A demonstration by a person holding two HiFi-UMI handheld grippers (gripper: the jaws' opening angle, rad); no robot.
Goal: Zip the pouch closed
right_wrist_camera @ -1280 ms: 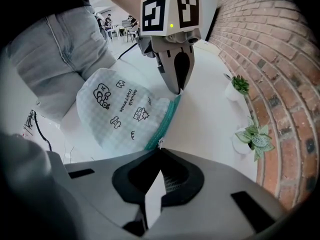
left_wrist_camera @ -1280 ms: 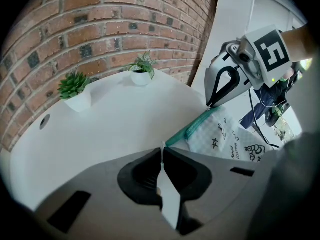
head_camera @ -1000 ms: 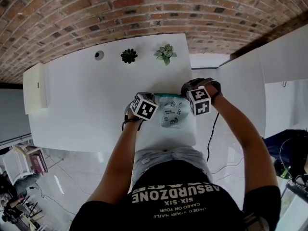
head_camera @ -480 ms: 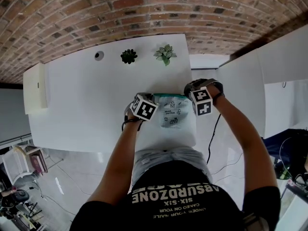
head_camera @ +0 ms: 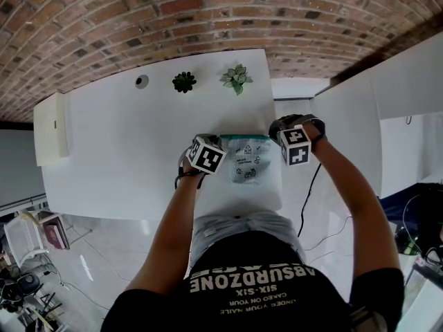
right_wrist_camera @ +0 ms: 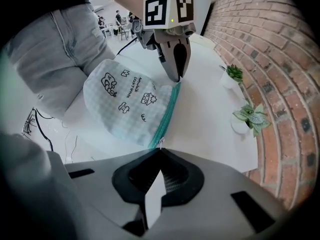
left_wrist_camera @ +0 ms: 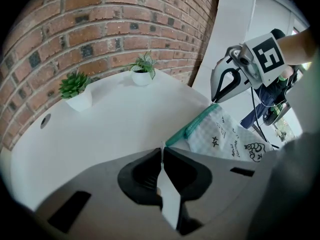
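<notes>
Found the pouch (head_camera: 248, 163) flat on the tabletop (head_camera: 131, 158) by its near right corner, stretched between both claws. Saw the left claw (left_wrist_camera: 161, 156) pinched almost together on the pouch's fabric at the left end of the teal zipper (right_wrist_camera: 168, 113). Saw the right claw (right_wrist_camera: 159, 151) closed tight at the opposite end, on the small metal zipper pull (right_wrist_camera: 159, 142).

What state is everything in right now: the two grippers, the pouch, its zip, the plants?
pouch: resting on the table, stretched between both grippers.
zip: looks closed along its visible length.
left gripper: shut on the pouch's end.
right gripper: shut on the zip pull.
potted plants: upright.
</notes>
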